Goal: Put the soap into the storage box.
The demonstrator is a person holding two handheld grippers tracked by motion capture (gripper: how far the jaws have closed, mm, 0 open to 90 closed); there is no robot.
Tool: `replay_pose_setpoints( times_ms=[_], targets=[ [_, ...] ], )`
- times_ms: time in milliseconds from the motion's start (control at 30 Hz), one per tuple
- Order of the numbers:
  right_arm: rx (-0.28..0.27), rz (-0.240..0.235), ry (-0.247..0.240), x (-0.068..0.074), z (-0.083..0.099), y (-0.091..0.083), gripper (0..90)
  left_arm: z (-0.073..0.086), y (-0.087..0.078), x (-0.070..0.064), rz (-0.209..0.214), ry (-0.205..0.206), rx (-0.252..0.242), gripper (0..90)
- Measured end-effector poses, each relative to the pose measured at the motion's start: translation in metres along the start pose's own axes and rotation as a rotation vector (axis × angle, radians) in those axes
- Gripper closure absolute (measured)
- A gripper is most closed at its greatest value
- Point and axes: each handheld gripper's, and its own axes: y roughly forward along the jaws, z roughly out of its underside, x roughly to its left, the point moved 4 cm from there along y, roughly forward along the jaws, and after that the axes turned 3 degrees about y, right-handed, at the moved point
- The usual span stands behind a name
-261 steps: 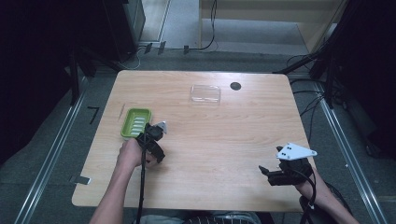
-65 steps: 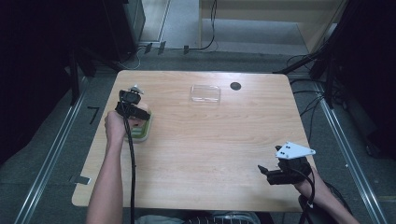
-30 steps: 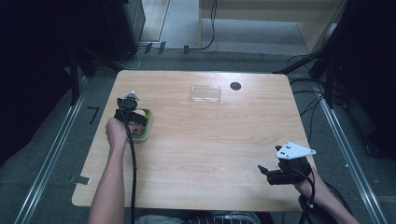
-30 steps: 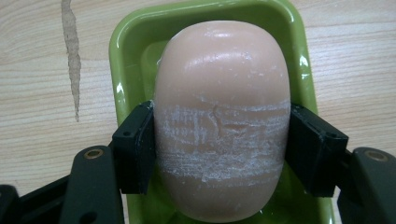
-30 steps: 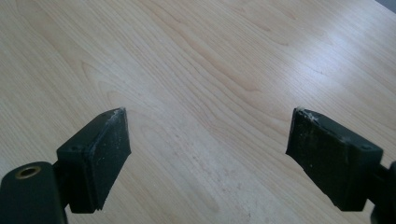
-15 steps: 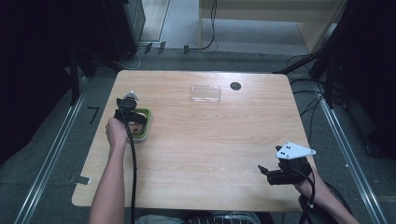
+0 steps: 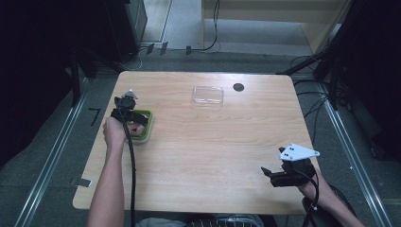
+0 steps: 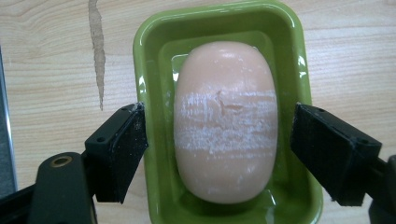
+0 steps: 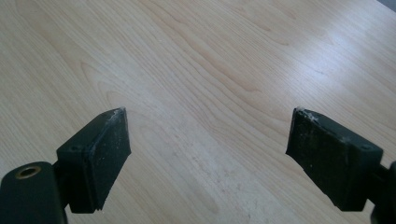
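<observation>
A pale peach bar of soap [image 8: 225,122], oval and rounded, with a chalky white scuffed band and a small crack across its middle, lay lengthwise in a glossy green dish [image 8: 147,60] whose floor looked wet. The dish sat near the left edge of the wooden bench [image 7: 222,142], and every other thing on the bench lay to its right. The left gripper [image 8: 218,149] hung directly over the dish with its jaws released and spread wide: one jaw stood at the dish's left rim, seemingly outside it, the other over the right rim, and the soap lay between them, clear of both. From the high view, the person's left hand [image 7: 115,132] held that gripper [image 7: 136,124] above the dish [image 7: 148,124], with the cable trailing back along the forearm. Beyond the dish, towards the bench's far edge, a clear plastic lid or tray [image 7: 207,95] rested flat, with a small dark disc [image 7: 238,87] just past it. Well apart from the dish, near the bench's front right corner, the right gripper [image 7: 267,175] was held low, its grey plate on top; its jaws [image 9: 208,154] were likewise released, with bare wood between them.
</observation>
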Motion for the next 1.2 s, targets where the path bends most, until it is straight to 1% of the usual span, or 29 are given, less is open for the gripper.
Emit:
replay_pose_setpoints(
  times_ms=[33,133,200,267,300,333,367,433,500,667,800,833,900,967,1067,1100,1200],
  targets=[
    [0.001,0.000,0.000,0.000,0.000,0.000,13.4,0.001,-0.001,-0.001,0.001,0.014,0.016,17.8],
    [0.007,-0.001,0.004,0.001,0.000,0.000,13.4,0.001,-0.004,-0.003,-0.002,0.025,0.023,15.5],
    [0.001,-0.002,0.003,0.000,0.000,0.000,13.4,0.003,-0.004,-0.004,0.008,0.031,0.036,14.3],
    [0.008,-0.002,0.006,0.001,0.000,0.000,13.4,0.004,-0.006,-0.006,0.012,0.044,0.050,14.0],
    [0.002,-0.002,-0.004,0.002,0.000,0.000,13.4,0.005,-0.007,-0.007,0.009,0.054,0.057,13.5],
    [0.003,-0.002,-0.002,0.002,0.000,-0.001,13.4,0.005,-0.008,-0.008,0.012,0.057,0.061,13.0],
    [-0.001,0.001,0.005,0.001,0.000,-0.001,13.4,0.006,-0.009,-0.009,0.010,0.064,0.065,12.1],
    [-0.001,0.003,0.004,0.002,0.000,-0.002,13.4,0.008,-0.012,-0.011,0.011,0.081,0.077,9.7],
    [-0.003,0.004,-0.003,0.002,0.000,-0.002,13.4,0.010,-0.016,-0.014,0.017,0.094,0.086,8.6],
    [0.001,0.006,-0.001,0.003,0.000,-0.002,13.4,0.018,-0.022,-0.019,0.019,0.127,0.108,4.7],
    [0.001,0.004,-0.002,0.003,0.000,-0.002,13.4,0.025,-0.027,-0.022,0.026,0.149,0.119,3.2],
    [0.001,0.004,-0.003,0.003,0.000,-0.002,13.4,0.028,-0.029,-0.023,0.029,0.159,0.134,3.0],
    [-0.001,0.003,-0.003,0.003,-0.001,-0.002,13.4,0.030,-0.030,-0.025,0.034,0.174,0.135,2.2],
    [0.000,0.001,-0.003,0.003,-0.001,-0.001,13.4,0.031,-0.032,-0.027,0.035,0.178,0.135,2.1],
    [0.001,0.001,-0.004,0.003,-0.001,-0.001,13.4,0.033,-0.036,-0.032,0.039,0.200,0.145,1.8],
    [0.000,0.001,-0.004,0.003,-0.001,-0.001,13.4,0.034,-0.037,-0.034,0.046,0.215,0.156,1.7],
    [0.000,0.001,-0.006,0.003,-0.001,-0.002,13.4,0.038,-0.039,-0.039,0.040,0.240,0.170,0.4]
  ],
)
